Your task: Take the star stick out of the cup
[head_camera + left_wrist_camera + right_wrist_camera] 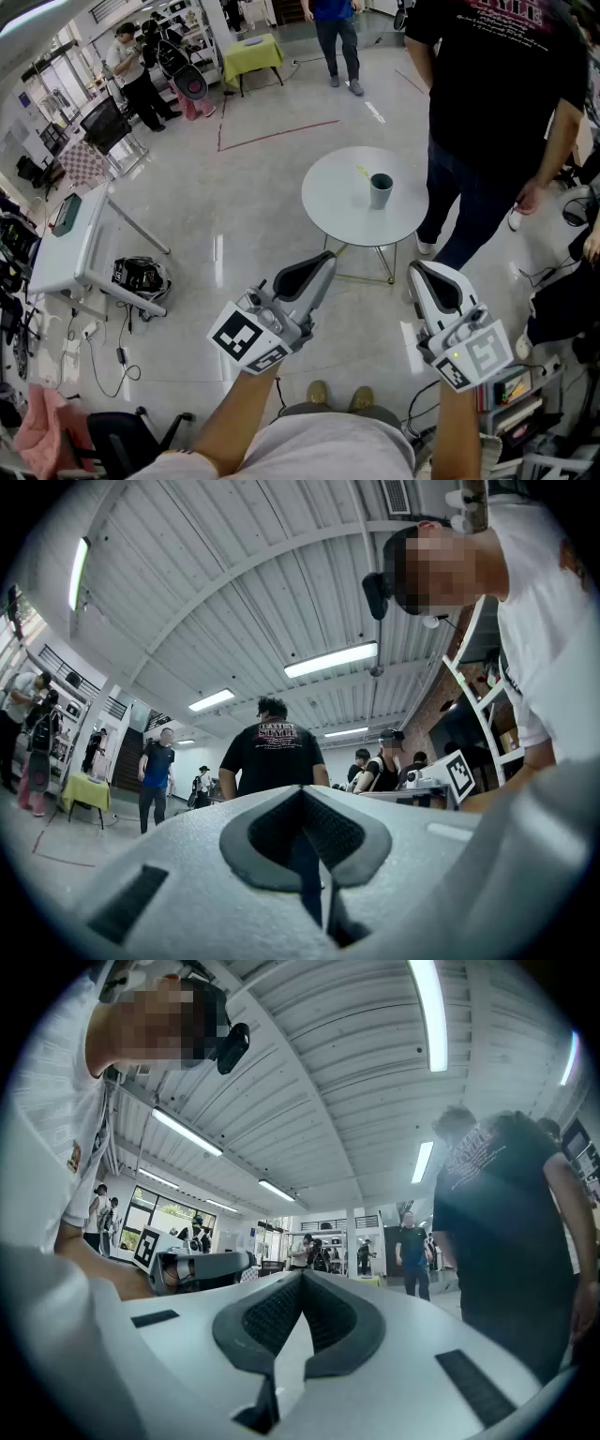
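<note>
A grey-teal cup (pixel 381 190) stands on a small round white table (pixel 337 202) out in the room, ahead of me. A thin yellow stick (pixel 362 172) leans out of the cup to the left; its star end is too small to make out. My left gripper (pixel 325 256) and right gripper (pixel 418 268) are held close to my body, well short of the table, both tilted up and forward. In the left gripper view my left gripper (pixel 303 794) is shut with nothing in it. In the right gripper view my right gripper (pixel 302 1279) is likewise shut and holds nothing.
A person in a black T-shirt (pixel 492 84) stands right beside the table on its right. A white desk (pixel 66 248) and a dark bag (pixel 141 277) on the floor lie to the left. A yellow-green table (pixel 251 52) and several people stand far back.
</note>
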`<state>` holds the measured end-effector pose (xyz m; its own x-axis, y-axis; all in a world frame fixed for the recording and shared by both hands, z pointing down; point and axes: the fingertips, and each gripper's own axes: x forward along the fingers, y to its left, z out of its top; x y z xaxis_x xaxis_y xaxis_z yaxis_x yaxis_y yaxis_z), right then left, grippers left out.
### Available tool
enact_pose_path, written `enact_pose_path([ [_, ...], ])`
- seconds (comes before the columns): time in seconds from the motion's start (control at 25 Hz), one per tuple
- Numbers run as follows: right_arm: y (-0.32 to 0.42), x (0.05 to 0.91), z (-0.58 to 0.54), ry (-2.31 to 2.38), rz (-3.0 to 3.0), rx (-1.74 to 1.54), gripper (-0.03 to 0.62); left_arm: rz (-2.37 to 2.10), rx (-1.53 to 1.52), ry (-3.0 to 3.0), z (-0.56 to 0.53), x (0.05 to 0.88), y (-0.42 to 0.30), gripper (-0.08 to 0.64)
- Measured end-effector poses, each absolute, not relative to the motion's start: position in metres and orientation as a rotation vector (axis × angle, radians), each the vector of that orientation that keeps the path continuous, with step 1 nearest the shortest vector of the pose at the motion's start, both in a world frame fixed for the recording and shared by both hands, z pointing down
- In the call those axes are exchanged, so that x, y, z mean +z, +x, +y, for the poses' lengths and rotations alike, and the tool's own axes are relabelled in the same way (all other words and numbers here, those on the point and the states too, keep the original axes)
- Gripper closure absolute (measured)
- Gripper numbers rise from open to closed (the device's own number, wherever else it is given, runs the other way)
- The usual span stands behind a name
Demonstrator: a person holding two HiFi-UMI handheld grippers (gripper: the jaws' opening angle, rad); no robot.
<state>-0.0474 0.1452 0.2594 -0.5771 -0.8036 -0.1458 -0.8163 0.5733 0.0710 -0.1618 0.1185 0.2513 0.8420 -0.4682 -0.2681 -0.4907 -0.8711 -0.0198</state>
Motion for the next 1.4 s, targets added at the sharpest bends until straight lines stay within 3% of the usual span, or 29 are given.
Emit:
enact_pose_path([
  [1.4, 0.026, 0.265, 0.132, -1.345, 2.728, 0.173, 0.581, 0.837, 0.327, -2.908, 0.106, 0.259, -0.093, 0.545],
])
